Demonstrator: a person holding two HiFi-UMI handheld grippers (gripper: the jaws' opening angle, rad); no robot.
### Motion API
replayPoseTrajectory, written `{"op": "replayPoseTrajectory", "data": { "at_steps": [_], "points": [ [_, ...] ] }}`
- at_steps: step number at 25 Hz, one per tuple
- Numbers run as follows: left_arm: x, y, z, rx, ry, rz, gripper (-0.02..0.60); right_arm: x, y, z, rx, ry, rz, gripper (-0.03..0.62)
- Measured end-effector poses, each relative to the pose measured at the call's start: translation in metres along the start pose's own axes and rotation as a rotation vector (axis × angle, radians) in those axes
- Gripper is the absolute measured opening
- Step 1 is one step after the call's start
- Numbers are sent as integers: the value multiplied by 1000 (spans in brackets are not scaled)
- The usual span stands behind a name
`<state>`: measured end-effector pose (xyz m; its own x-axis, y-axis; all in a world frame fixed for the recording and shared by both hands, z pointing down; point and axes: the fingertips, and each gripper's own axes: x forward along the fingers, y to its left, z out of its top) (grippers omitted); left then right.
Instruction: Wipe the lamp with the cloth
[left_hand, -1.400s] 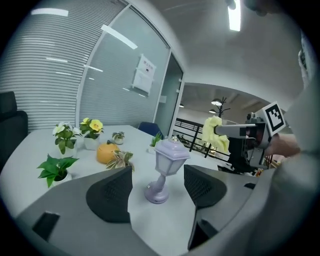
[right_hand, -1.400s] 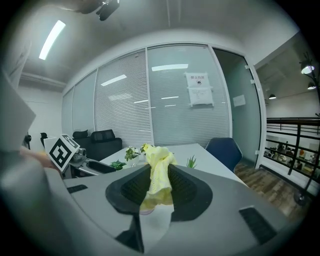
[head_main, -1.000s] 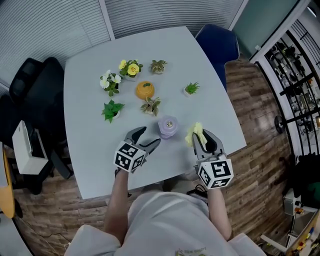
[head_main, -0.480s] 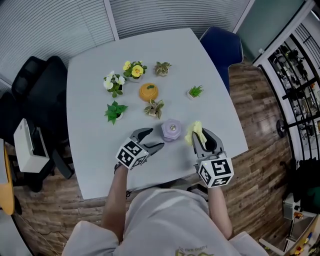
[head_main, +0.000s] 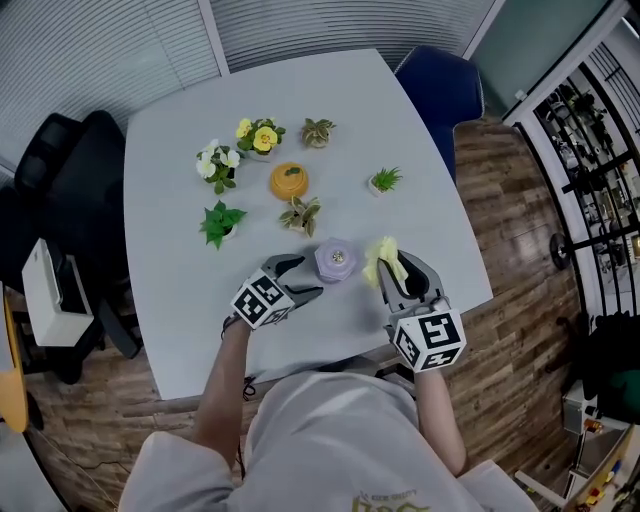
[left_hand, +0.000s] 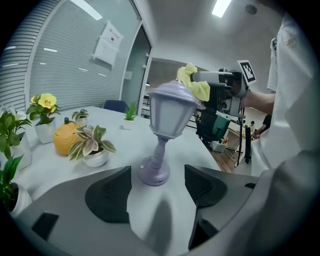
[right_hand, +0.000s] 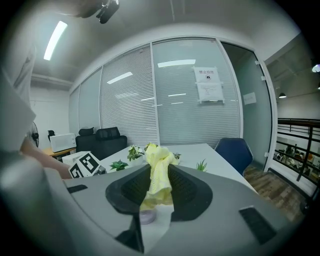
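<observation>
Toward the left of the head view, small potted plants (head_main: 221, 220) and an orange pumpkin-shaped pot (head_main: 288, 180) stand on the pale grey surface (head_main: 170, 290). Below them, left of centre, the left gripper (head_main: 303, 278) lies low with its fingers spread. Its own view shows the round foot of the lilac lantern-shaped lamp (head_main: 336, 260) standing just ahead of the gap, with neither finger touching it. The lamp is upright at the middle of the frame, close to the near edge.

Just to its right sits the crumpled yellow cloth (head_main: 385, 262), level with the lamp's hood. I cannot tell whether it touches yet. The right gripper (head_main: 400, 285) has its fingers pressed onto the cloth, pinching it so that a tuft stands out past the tips.

My worry is the lamp: a broad hood on a thin stem looks top-heavy, and nothing holds the foot. A sideways push from the cloth could tip it or slide it leftward into the nearest plant. The left fingers closing off-centre could knock it too. Hard rubbing might also drag the cloth out of its pinch.
</observation>
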<state>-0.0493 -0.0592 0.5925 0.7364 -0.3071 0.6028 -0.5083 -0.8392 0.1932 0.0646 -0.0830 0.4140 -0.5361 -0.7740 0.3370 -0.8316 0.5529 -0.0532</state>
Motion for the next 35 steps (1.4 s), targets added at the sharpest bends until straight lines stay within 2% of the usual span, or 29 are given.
{"op": "replayPoseTrajectory", "data": {
  "at_steps": [5,11,18,22,30,35],
  "points": [
    [14,2,-9,48,42,-15,316,0,1,-5,-5,10,13,114],
    [29,11,-9,109,63,8,319,5,-1,-8,-1,19,32,114],
    [44,9,-17,256,154,-16,327,11,-5,-10,7,24,45,114],
    [51,12,-18,279,167,-7,325,16,-6,-9,5,23,68,114],
    [59,13,-18,289,152,9,324,27,19,-2,-115,35,222,114],
    [59,13,-19,305,151,-2,324,33,25,-4,-105,36,232,114]
  ]
}}
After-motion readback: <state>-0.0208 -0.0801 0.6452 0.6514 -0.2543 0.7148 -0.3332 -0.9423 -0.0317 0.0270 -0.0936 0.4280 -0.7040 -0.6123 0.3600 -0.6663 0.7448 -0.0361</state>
